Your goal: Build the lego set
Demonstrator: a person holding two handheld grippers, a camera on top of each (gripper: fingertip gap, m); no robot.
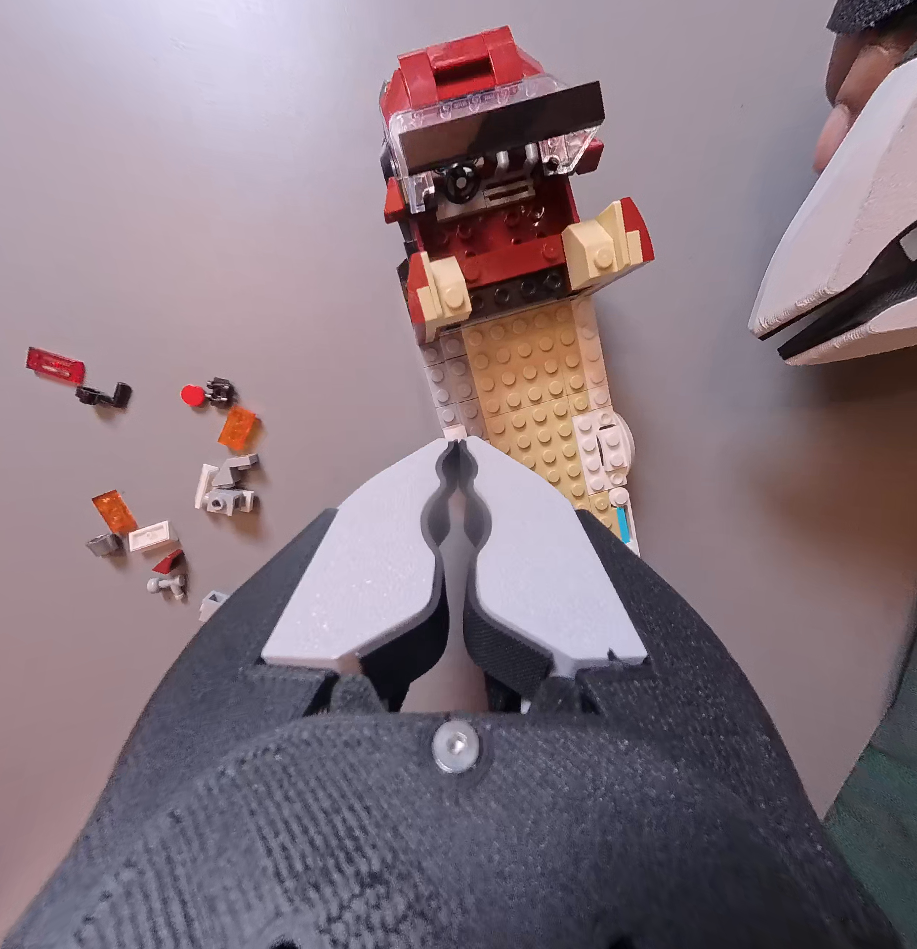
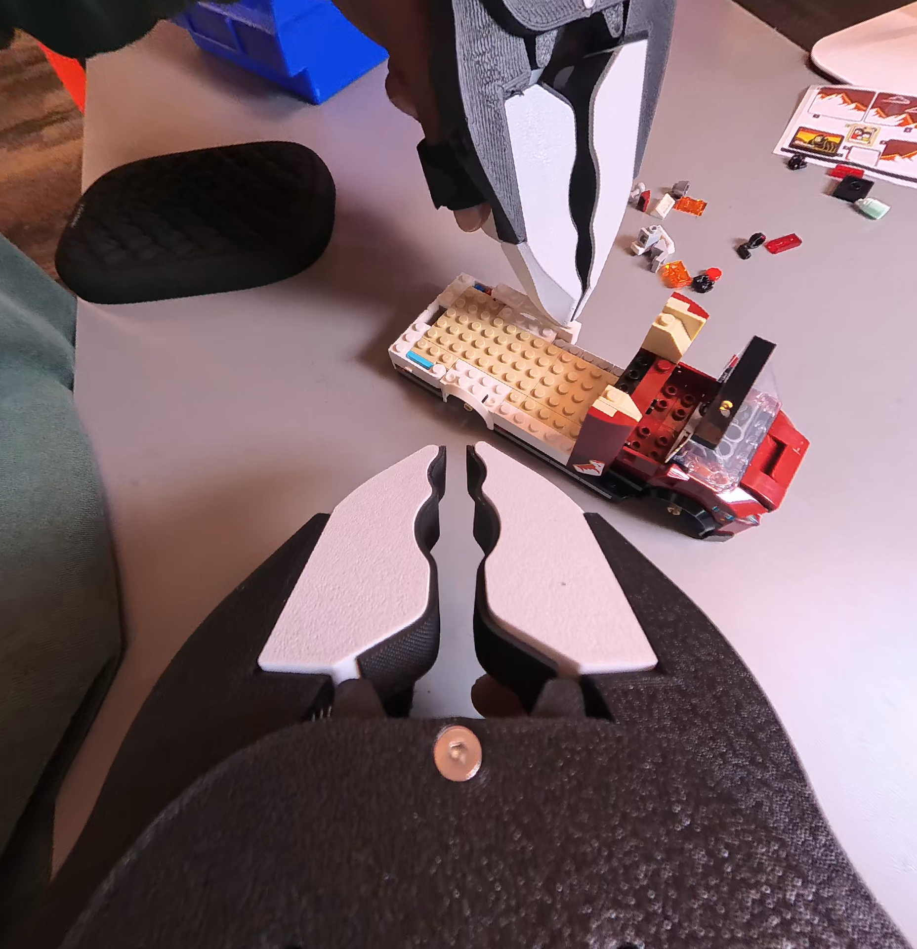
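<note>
One small white plastic brick (image 2: 571, 327), pinched in the left hand-held gripper (image 1: 457, 445), meets the red-and-tan brick truck (image 2: 574, 395); pressing down seems next; the right hand-held gripper (image 2: 456, 452) hangs narrowly parted, empty.

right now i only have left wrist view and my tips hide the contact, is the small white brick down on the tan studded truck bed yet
observer: the small white brick in the left gripper appears to rest on the white edge row of the red and tan lego truck, not the tan studs
operator: right gripper holding anything
observer: no, the right gripper is empty, jaws slightly apart, over bare grey table
operator: anything past the loose pieces
observer: a printed sticker sheet lies beyond the loose pieces
</note>
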